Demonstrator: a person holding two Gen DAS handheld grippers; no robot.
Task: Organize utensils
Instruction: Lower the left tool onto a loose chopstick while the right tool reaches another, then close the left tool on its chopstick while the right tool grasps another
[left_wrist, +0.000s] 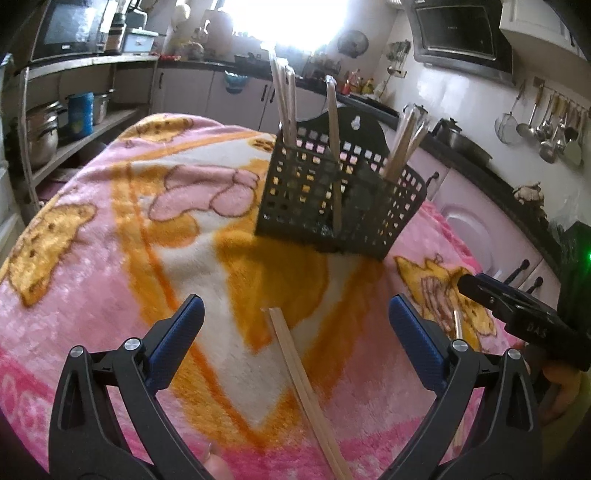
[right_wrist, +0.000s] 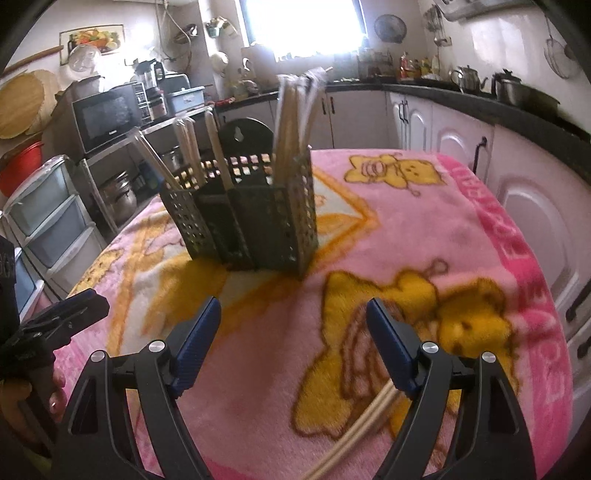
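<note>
A dark perforated utensil basket (left_wrist: 343, 199) stands on the pink blanket (left_wrist: 92, 302), with several wooden chopsticks upright in its compartments. It also shows in the right wrist view (right_wrist: 251, 221). A loose pair of chopsticks (left_wrist: 306, 391) lies on the blanket between my left gripper's open fingers. My left gripper (left_wrist: 295, 325) is open and empty, just above that pair. Another pair of chopsticks (right_wrist: 354, 432) lies under my right gripper (right_wrist: 293, 325), which is open and empty. The right gripper also shows at the right edge of the left wrist view (left_wrist: 517, 310).
Kitchen cabinets (right_wrist: 443, 125) and a dark counter run behind and to the right of the table. A shelf with pots (left_wrist: 48, 133) stands at the left, plastic drawers (right_wrist: 48, 221) beside it. Ladles hang on the wall (left_wrist: 546, 125).
</note>
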